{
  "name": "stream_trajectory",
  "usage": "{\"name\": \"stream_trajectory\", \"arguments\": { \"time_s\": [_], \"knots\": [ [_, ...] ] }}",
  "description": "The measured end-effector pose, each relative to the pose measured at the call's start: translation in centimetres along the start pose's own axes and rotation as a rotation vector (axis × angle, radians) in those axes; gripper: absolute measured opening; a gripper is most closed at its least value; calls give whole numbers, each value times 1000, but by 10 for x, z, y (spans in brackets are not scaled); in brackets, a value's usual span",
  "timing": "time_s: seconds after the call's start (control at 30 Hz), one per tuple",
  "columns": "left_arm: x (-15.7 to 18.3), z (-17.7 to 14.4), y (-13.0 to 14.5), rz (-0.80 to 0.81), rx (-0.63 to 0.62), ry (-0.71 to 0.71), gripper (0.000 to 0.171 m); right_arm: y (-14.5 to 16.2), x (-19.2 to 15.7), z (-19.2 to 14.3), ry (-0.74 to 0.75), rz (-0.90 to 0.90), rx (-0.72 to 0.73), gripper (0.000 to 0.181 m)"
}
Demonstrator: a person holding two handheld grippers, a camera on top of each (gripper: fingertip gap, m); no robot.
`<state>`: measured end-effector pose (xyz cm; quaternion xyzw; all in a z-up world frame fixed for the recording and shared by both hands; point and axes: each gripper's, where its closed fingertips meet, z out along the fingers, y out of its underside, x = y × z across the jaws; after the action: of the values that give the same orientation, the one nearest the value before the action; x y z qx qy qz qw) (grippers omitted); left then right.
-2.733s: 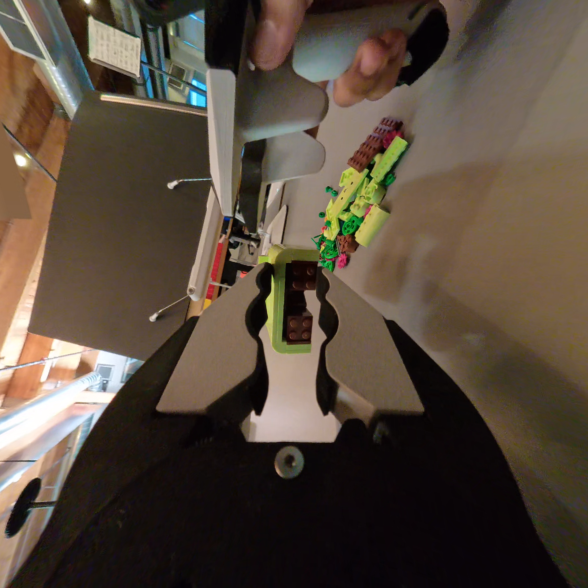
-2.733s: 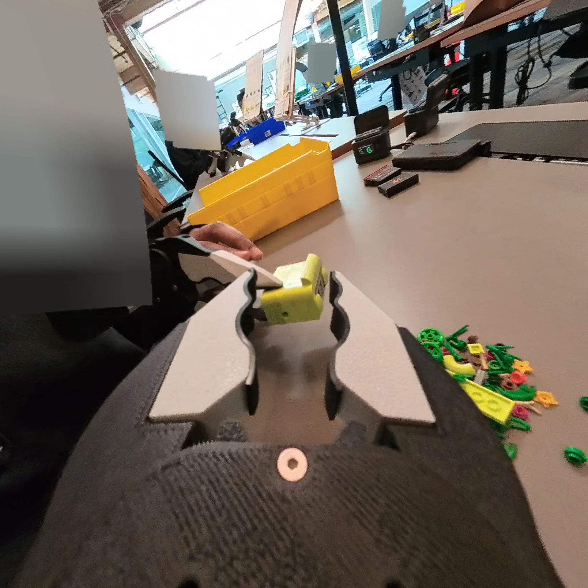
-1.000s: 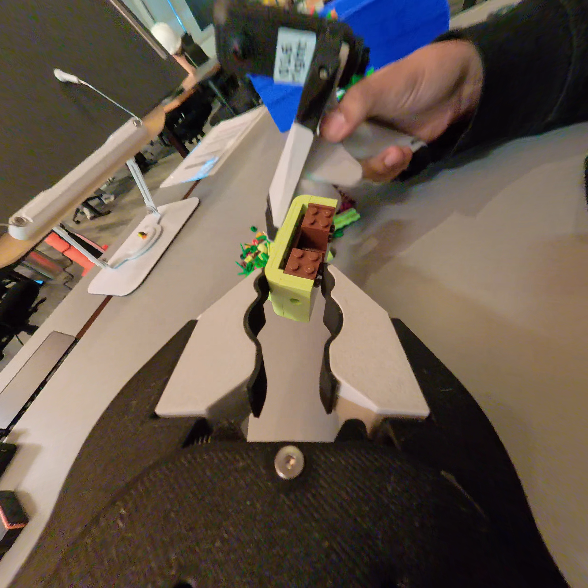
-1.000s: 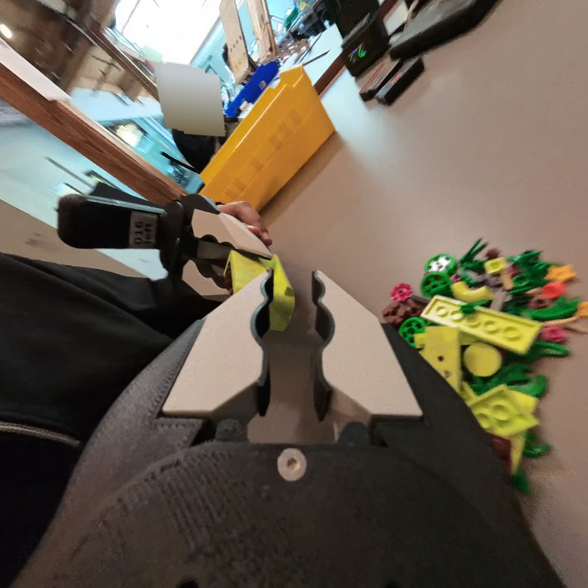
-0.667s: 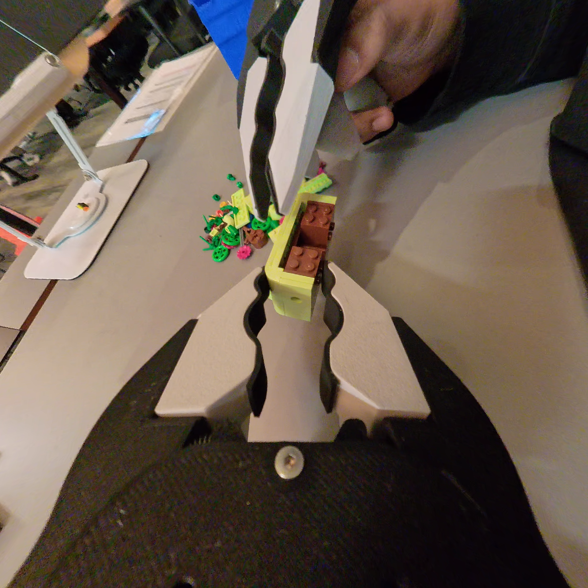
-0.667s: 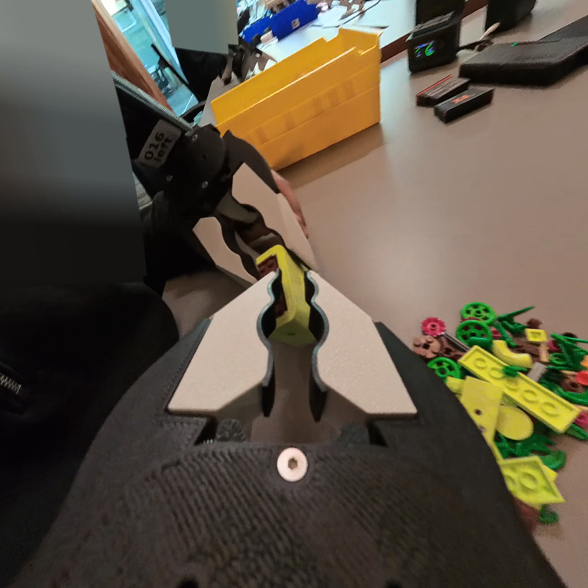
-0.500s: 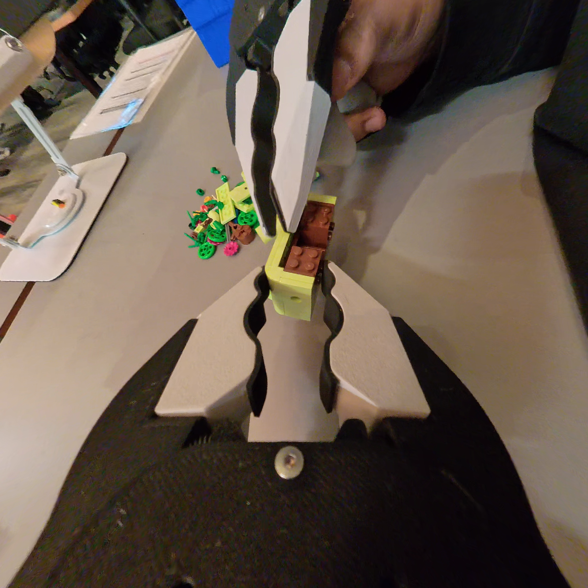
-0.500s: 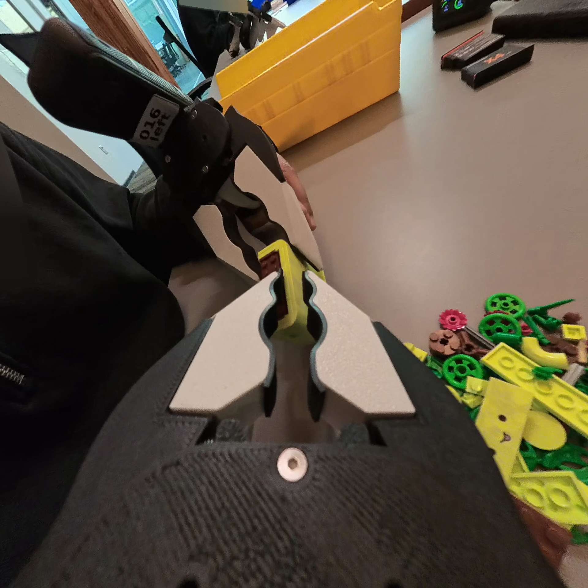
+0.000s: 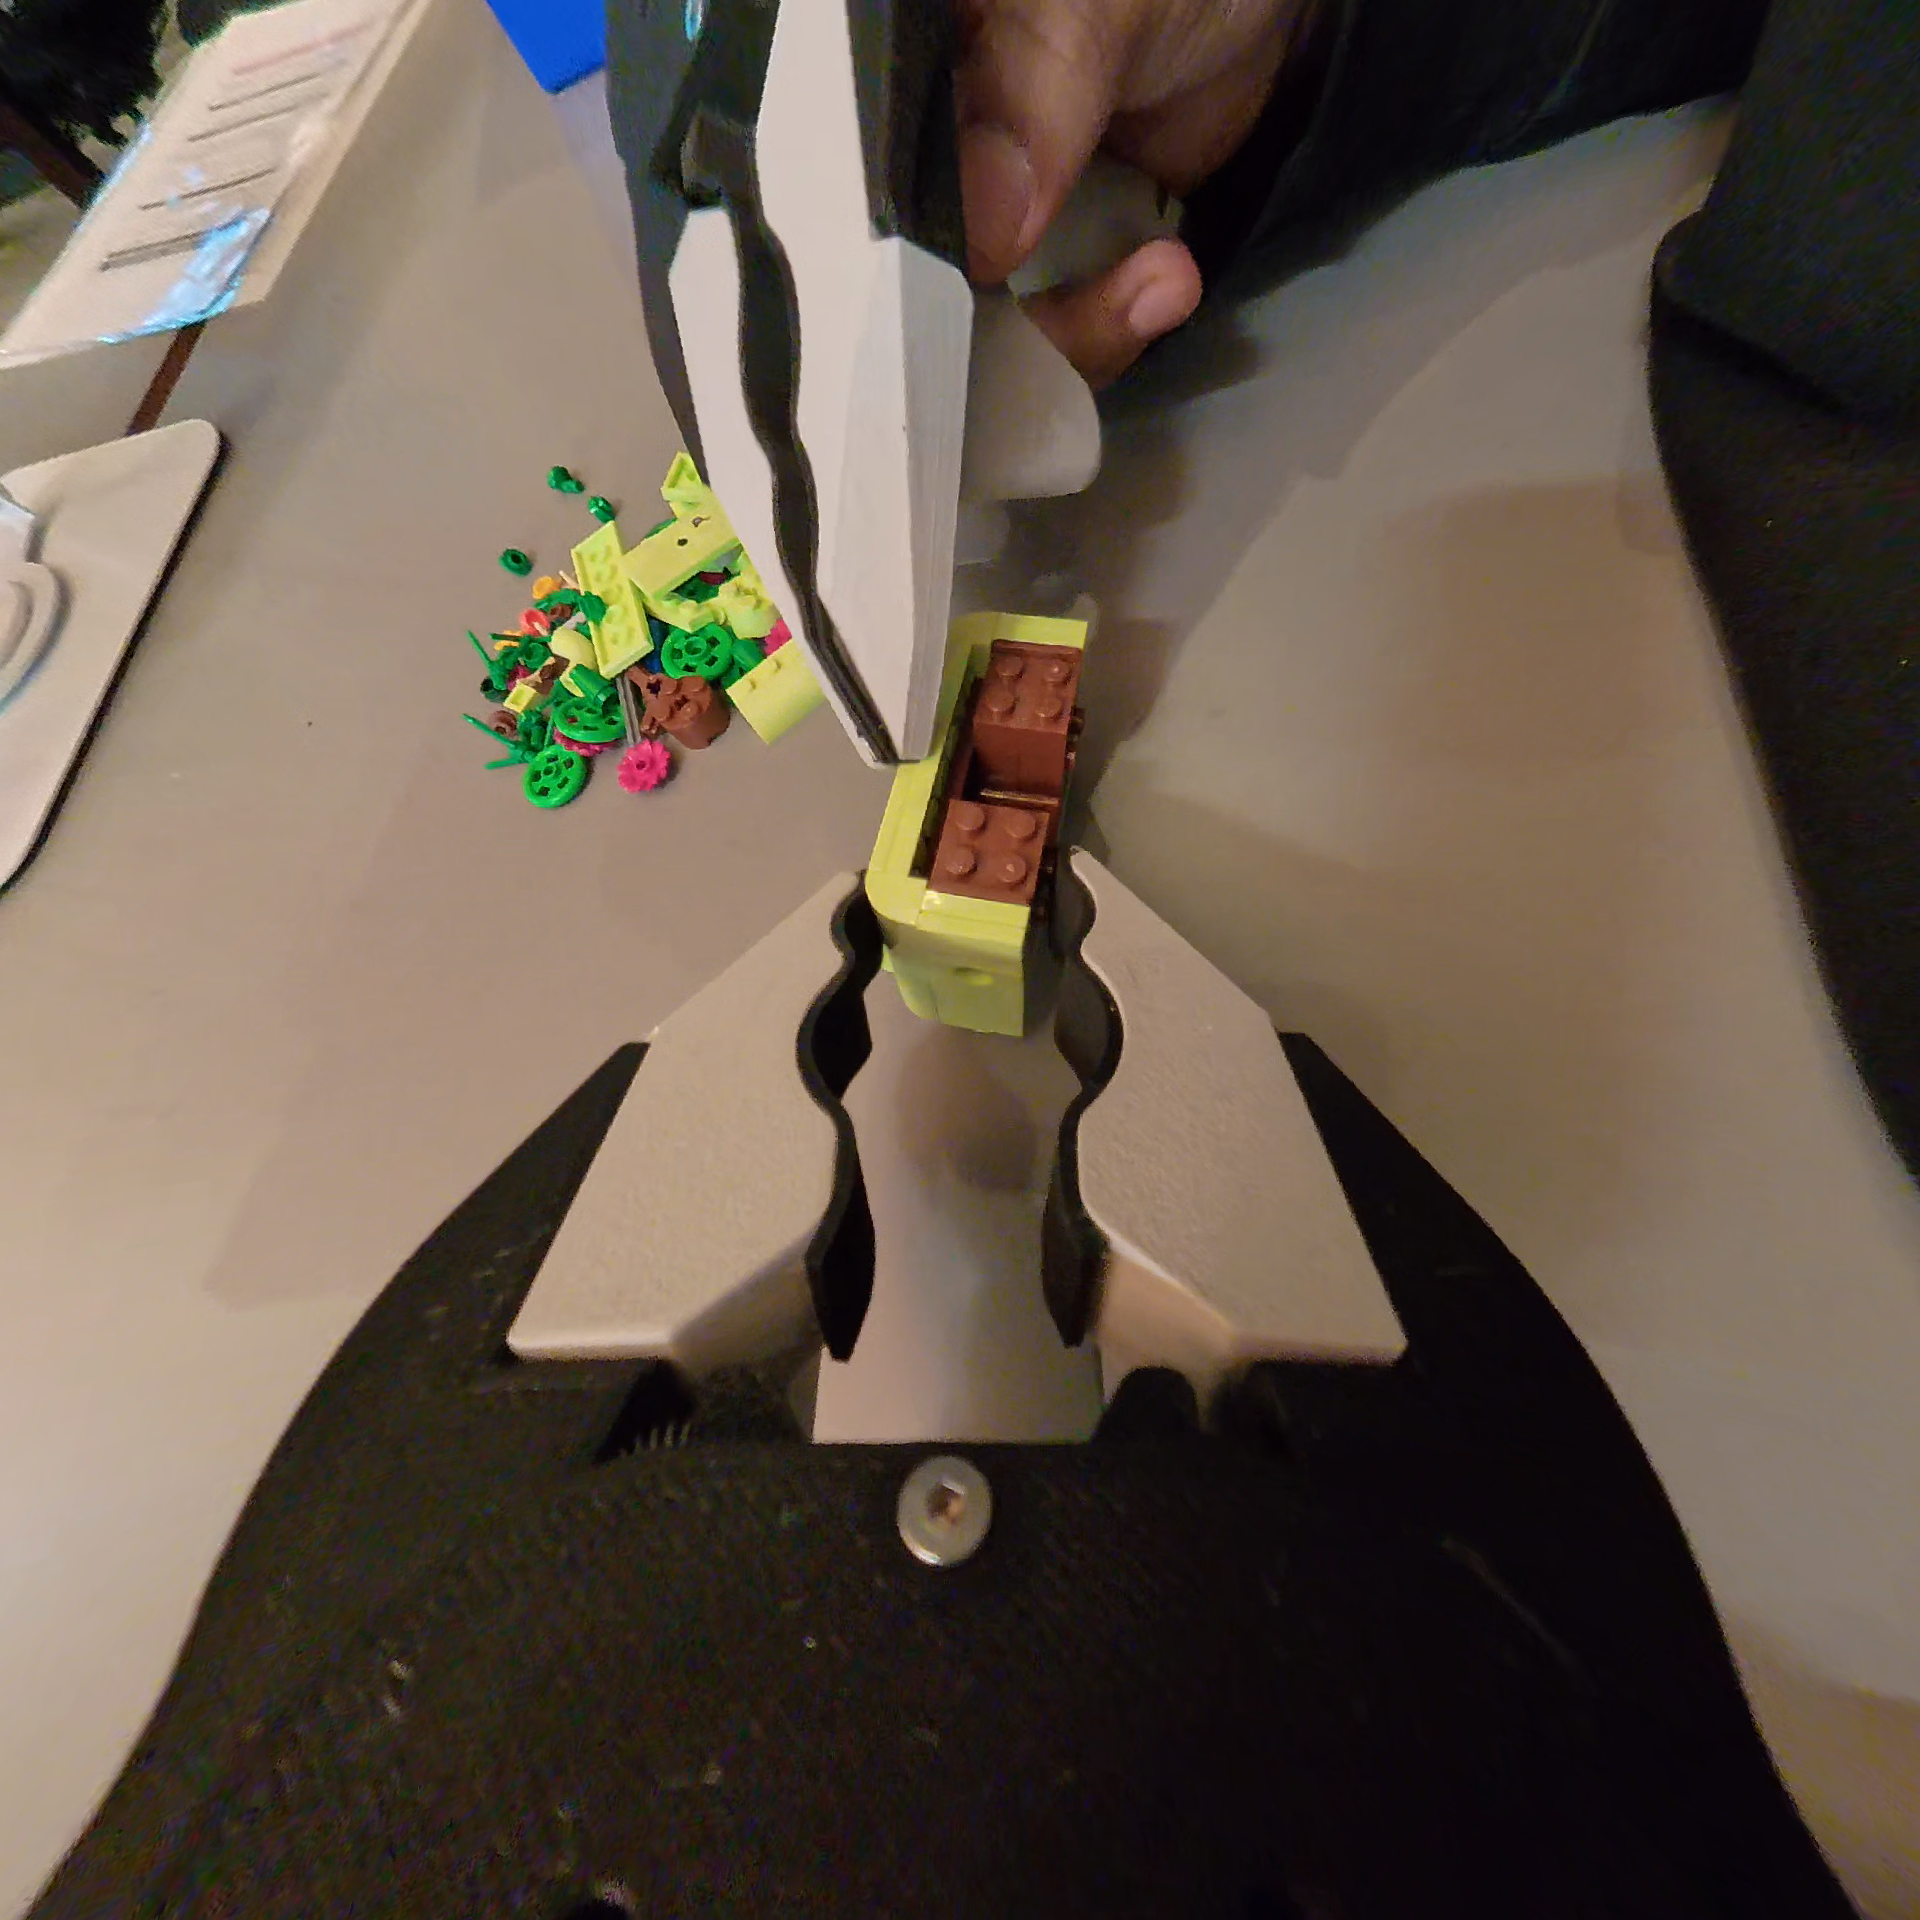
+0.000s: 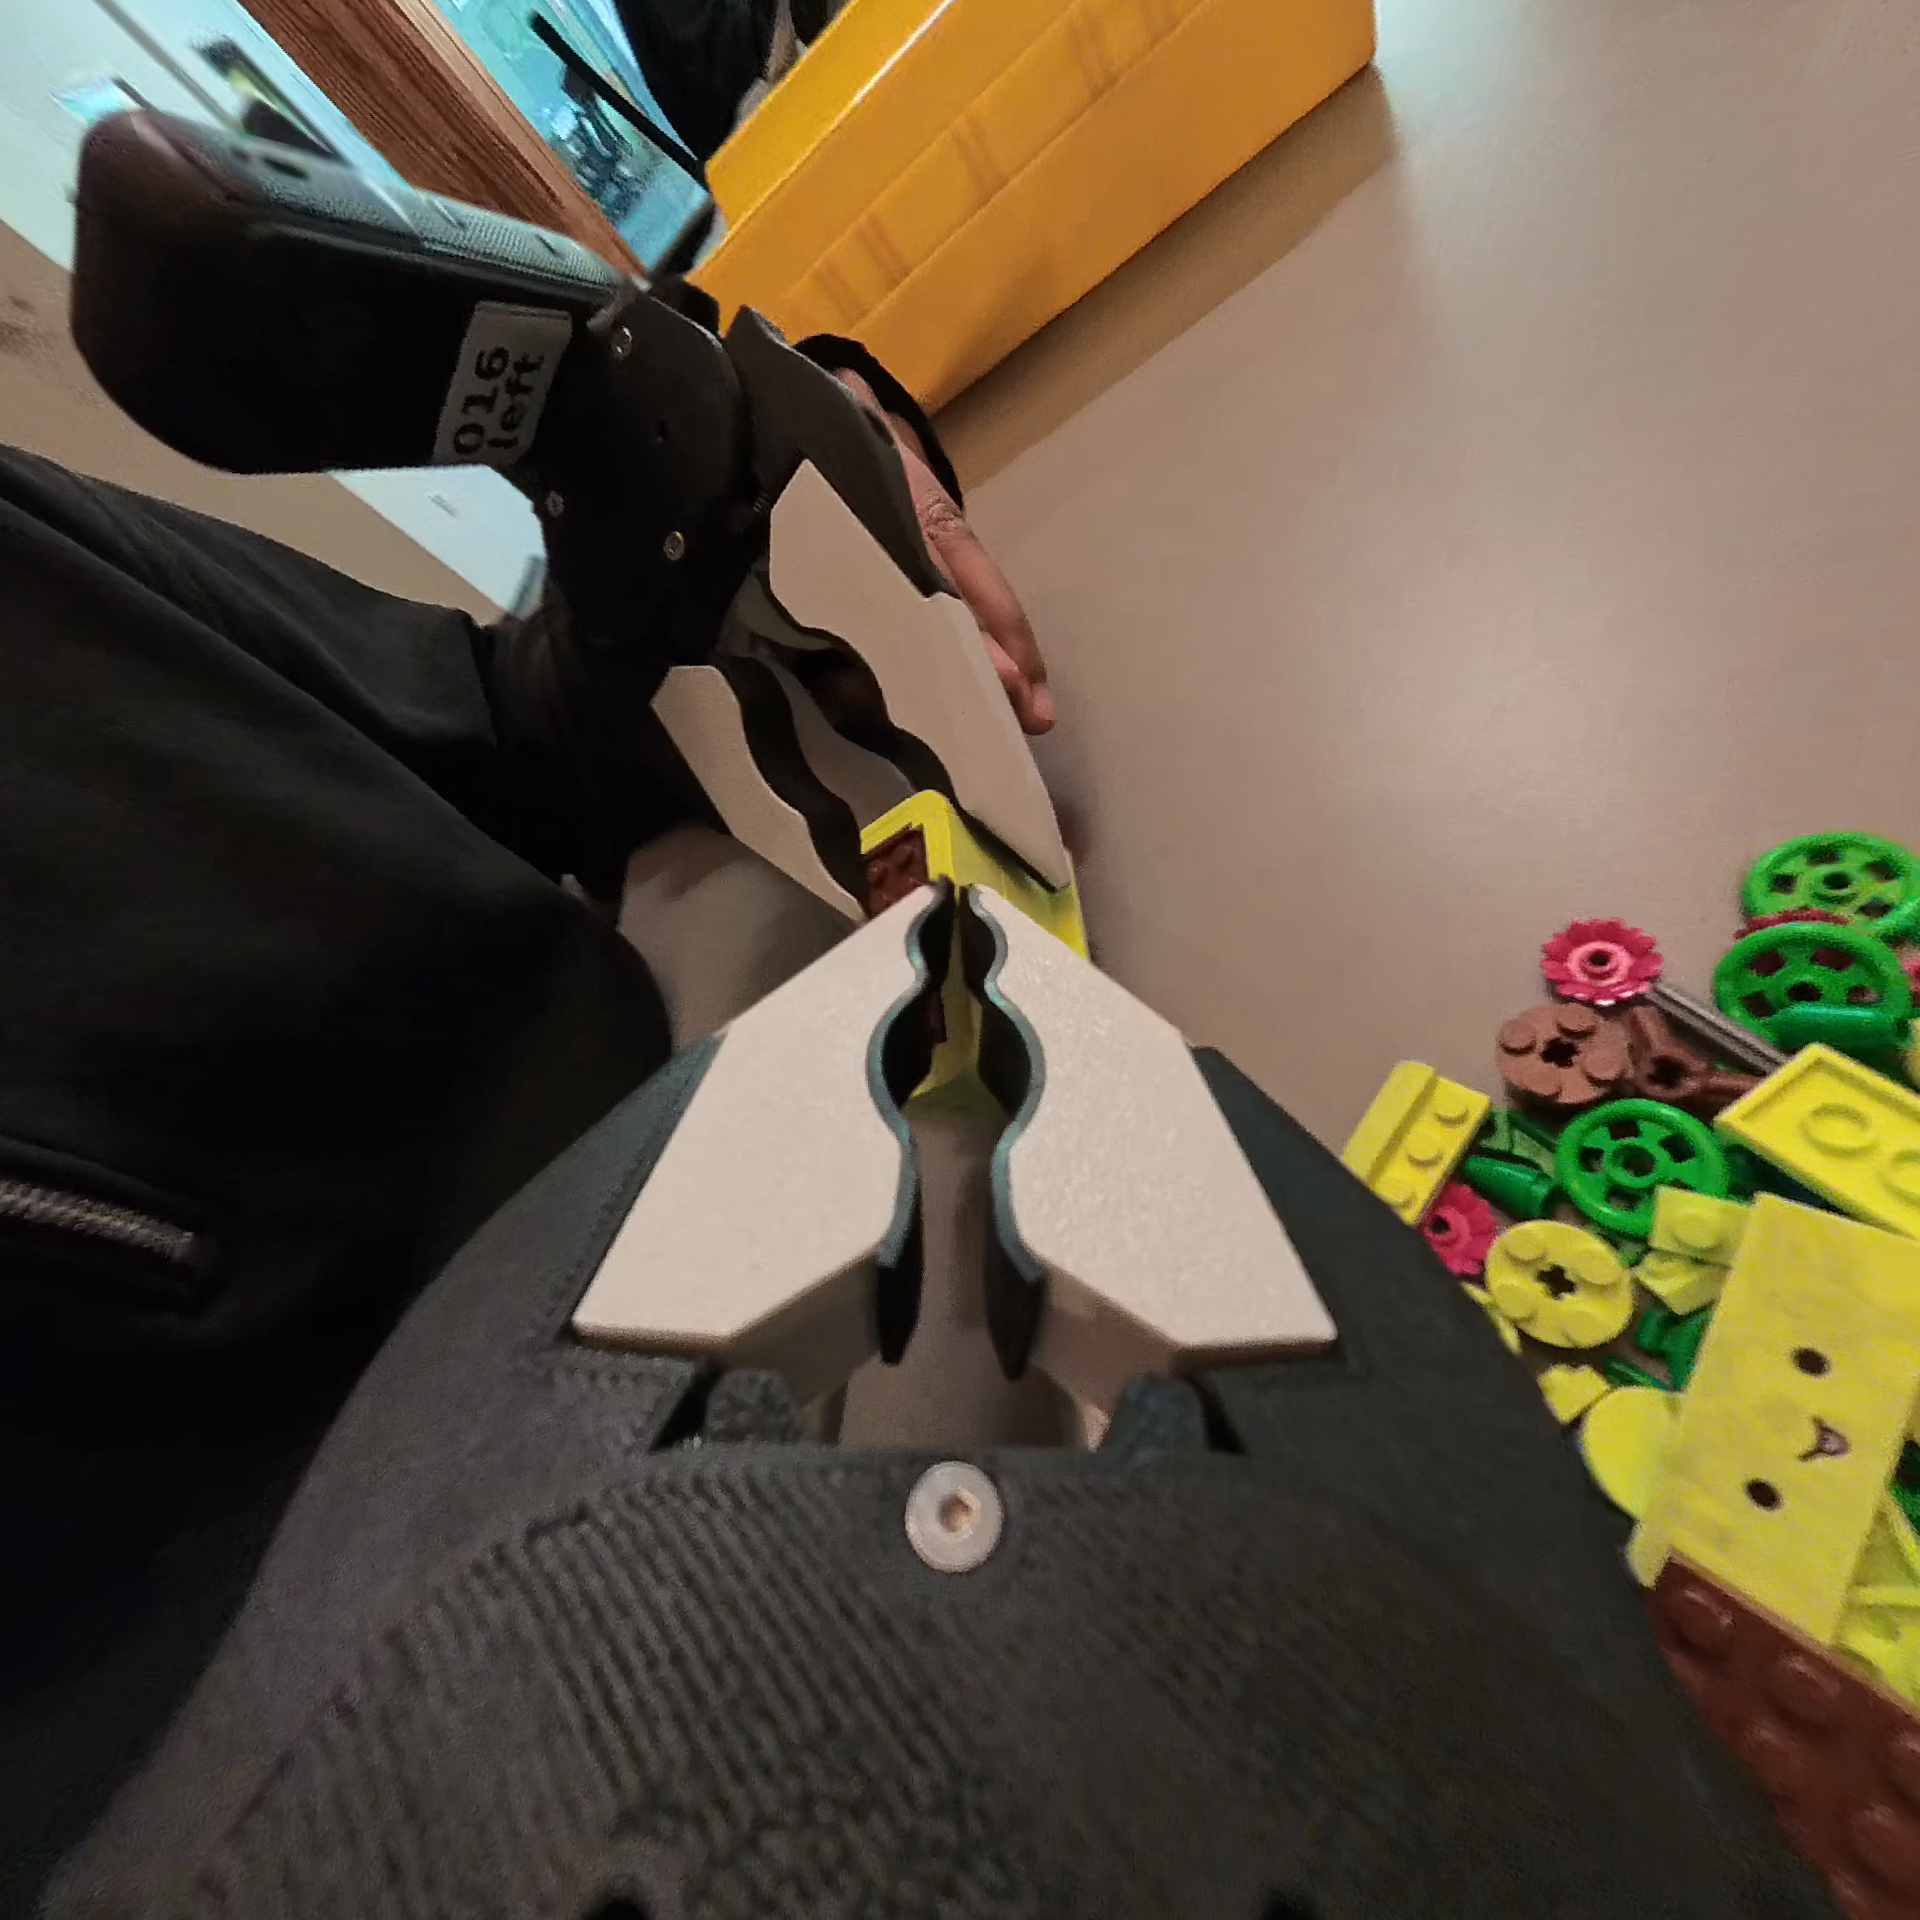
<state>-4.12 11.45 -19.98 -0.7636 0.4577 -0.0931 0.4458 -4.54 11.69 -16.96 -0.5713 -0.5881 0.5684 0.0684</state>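
Left wrist view shows my left tongs (image 9: pixel 961 914) clamped on the near end of the lime-green brick box (image 9: pixel 977 831), which I take as my landmark. I hold it above the tabletop (image 9: pixel 1455 831). The long axis of the box runs straight away from these tongs, and two brown bricks (image 9: pixel 1023 717) sit inside it, one behind the other.

To the left of the box, well apart, the pile of loose pieces (image 9: pixel 623 686) lies on the tabletop. Just above the far left wall of the box, the right tongs (image 9: pixel 883 748) come down from above, fingertips nearly together. They pinch the thin wall there, as far as I can judge.

Right wrist view agrees: the right tongs (image 10: pixel 956 904) are almost shut with the lime wall between the tips, and the left tongs (image 10: pixel 956 862) come in from behind the box. The yellow bin (image 10: pixel 1039 156) stands far beyond the box.
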Motion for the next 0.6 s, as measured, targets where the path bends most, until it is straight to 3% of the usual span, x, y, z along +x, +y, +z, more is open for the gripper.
{"name": "stream_trajectory", "arguments": {
  "time_s": [0.03,0.1,0.13,0.17,0.27,0.6],
  "knots": [
    [0,0,0,-10,2,8,31,-2,2,0,43,-31,-1,0],
    [9,0,-2,4,20,54,30,-2,41,-14,367,-170,-41,0],
    [8,2,-1,13,6,39,30,-3,50,-22,453,-241,-59,0],
    [6,4,2,25,-17,15,30,-8,39,-21,401,-243,-23,0],
    [1,4,5,4,-25,2,30,-28,-18,-13,29,-124,141,0],
    [1,6,2,31,-16,-15,30,-6,2,7,180,-204,9,14]
  ]
}}
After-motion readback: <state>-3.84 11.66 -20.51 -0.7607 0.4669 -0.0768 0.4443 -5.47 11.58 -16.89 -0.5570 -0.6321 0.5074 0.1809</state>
